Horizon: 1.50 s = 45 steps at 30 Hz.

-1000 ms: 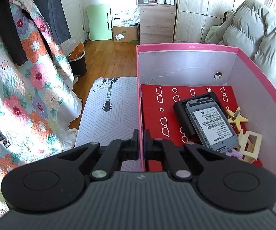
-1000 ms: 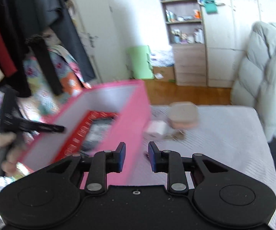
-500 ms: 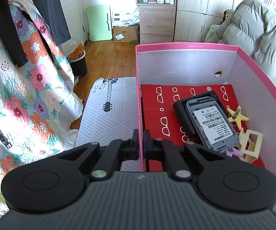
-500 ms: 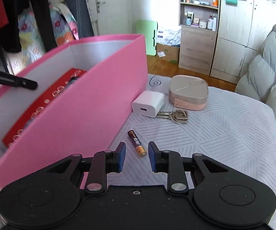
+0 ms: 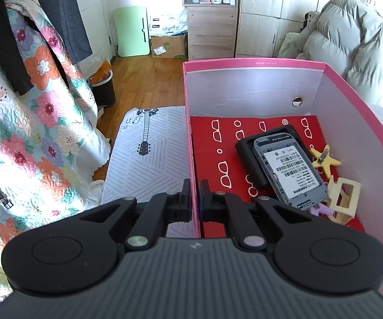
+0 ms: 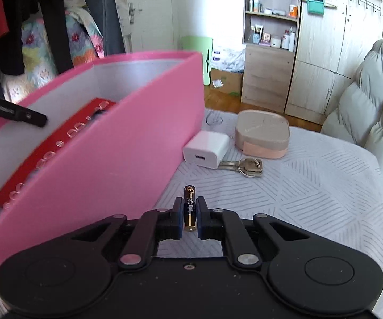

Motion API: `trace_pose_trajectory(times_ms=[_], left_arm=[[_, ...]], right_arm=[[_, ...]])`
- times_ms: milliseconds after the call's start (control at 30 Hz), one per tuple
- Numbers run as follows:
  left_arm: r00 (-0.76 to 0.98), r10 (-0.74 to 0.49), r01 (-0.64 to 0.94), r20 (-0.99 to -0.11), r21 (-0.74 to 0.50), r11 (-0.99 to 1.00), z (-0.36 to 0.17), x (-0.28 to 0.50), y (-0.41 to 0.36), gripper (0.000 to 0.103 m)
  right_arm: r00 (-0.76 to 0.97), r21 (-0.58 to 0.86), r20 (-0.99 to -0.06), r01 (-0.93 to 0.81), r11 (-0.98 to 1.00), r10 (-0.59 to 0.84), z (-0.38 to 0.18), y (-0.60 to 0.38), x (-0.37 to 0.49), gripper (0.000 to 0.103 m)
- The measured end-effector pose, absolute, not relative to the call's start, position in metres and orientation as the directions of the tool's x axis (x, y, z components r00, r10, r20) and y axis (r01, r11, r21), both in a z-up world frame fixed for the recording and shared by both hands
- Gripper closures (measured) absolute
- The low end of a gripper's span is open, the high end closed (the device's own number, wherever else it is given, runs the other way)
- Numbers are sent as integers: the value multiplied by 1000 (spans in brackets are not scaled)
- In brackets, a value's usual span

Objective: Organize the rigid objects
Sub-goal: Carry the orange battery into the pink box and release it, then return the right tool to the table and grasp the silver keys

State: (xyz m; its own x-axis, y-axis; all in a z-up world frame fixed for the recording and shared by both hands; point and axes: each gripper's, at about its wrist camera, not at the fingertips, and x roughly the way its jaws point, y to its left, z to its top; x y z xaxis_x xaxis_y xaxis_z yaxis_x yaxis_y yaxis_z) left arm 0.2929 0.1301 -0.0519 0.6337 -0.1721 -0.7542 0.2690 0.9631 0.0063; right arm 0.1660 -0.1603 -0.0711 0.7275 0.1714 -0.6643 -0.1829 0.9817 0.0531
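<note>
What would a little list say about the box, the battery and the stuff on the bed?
left hand-held gripper: shut on the pink box wall
right hand-held gripper: closing, battery between its fingers
in box: phone, star clip
still outside: white charger, keys, beige case

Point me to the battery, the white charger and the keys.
battery [image 6: 190, 207]: right wrist view, middle of its dark barrel, between the closing jaws.
white charger [image 6: 207, 149]: right wrist view, top face.
keys [image 6: 247, 167]: right wrist view, on the ring end.
</note>
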Motion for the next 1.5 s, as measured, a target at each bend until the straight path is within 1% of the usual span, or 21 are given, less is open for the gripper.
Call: trace_pose_trajectory(times_ms=[100,167,300,433,533,667,700,800,967,1067,1133,1200,1267,1333,1400,1433,1467,1500], left_arm=[[621,-137,307,-771,78,949,-50,294,120,98],[596,-125,316,-793,89,945,-48,296,118,98],[521,-152,324,-840,30,946,-36,302,125,97],[488,-165,323,-857,1,946,-21,297,129,97],[484,-158,322,-861,7,947,-18,291,128,97],[496,-159,311,-854,3,951,-20,282,132,98],[499,-164,304,-851,-5,953,-21,280,136,100],[500,-215,294,-839,-70,953,-21,272,147,99],[508,-242,306,-827,-90,948,-22,268,151,99],[492,-258,303,-832,-114,946,-21,272,153,98],[482,-268,304,-834,-128,944,-22,273,155,98],[475,-288,308,-831,-149,940,-23,274,159,97],[468,-305,308,-830,-171,936,-23,275,162,97],[466,-317,315,-826,-180,932,-23,275,163,97],[469,-321,322,-823,-180,930,-24,275,163,97],[474,-320,323,-820,-176,930,-24,274,163,97],[481,-319,315,-817,-178,932,-25,273,163,97],[488,-319,305,-812,-184,935,-25,273,164,97]], right_arm=[[737,55,-657,-161,985,157,-54,-164,154,91],[738,71,-657,-140,988,152,-45,-168,149,91],[748,115,-643,-116,987,163,-22,-172,135,91],[761,225,-613,-92,970,214,1,-173,122,91],[788,268,-548,-154,951,282,18,-158,106,91],[779,268,-516,-248,931,356,32,-133,99,91],[771,271,-517,-265,925,372,33,-129,99,91],[752,247,-535,-296,922,385,31,-115,104,91],[729,205,-574,-313,927,373,25,-100,113,91],[720,193,-599,-294,936,350,18,-95,121,90],[717,231,-606,-258,938,346,11,-94,127,84],[703,280,-604,-255,925,377,9,-96,127,83],[714,323,-573,-252,912,401,9,-104,122,83],[750,346,-540,-216,913,382,13,-118,116,83],[784,345,-522,-166,924,336,16,-132,114,79],[802,334,-519,-129,934,297,16,-142,113,76],[818,295,-521,-93,951,241,12,-150,114,72],[828,243,-527,-66,968,189,7,-154,115,71]])
